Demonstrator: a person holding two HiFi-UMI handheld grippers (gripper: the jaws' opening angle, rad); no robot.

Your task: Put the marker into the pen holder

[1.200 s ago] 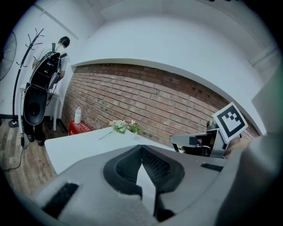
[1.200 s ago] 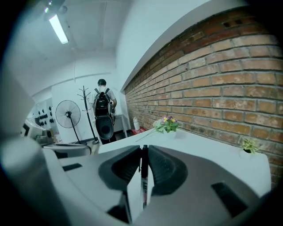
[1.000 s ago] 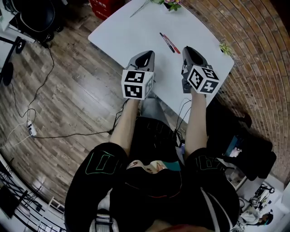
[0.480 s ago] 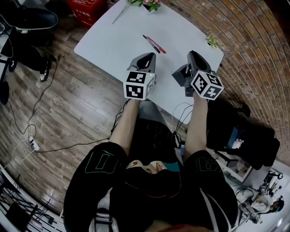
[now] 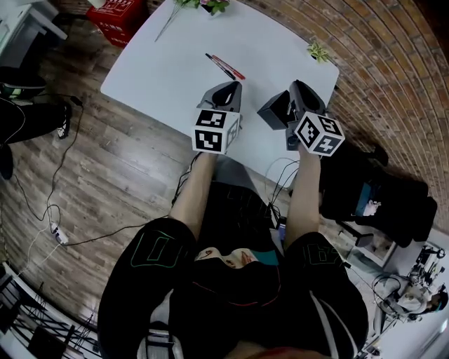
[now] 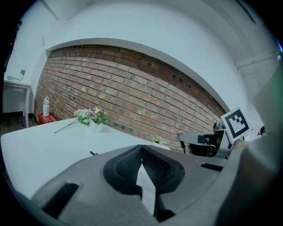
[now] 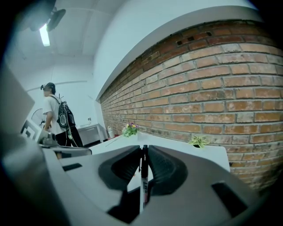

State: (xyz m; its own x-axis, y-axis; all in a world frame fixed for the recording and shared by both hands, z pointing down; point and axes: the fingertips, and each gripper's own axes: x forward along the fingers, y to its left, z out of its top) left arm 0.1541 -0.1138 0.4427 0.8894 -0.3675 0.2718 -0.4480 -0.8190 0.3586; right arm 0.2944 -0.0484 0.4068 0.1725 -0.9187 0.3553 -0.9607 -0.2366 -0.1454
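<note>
Table (image 5: 161, 70) edge runs beside right tool (image 5: 300, 91) clamping marker (image 7: 143, 183).

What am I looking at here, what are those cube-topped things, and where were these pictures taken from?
No robot: a person holds a hand-held gripper in each hand. One picture comes from a head camera looking down; the other two come from cameras riding on them. The left hand-held gripper is shut and empty. The right hand-held gripper pinches a marker. On the white table lie two pens, flowers and a small plant.
</note>
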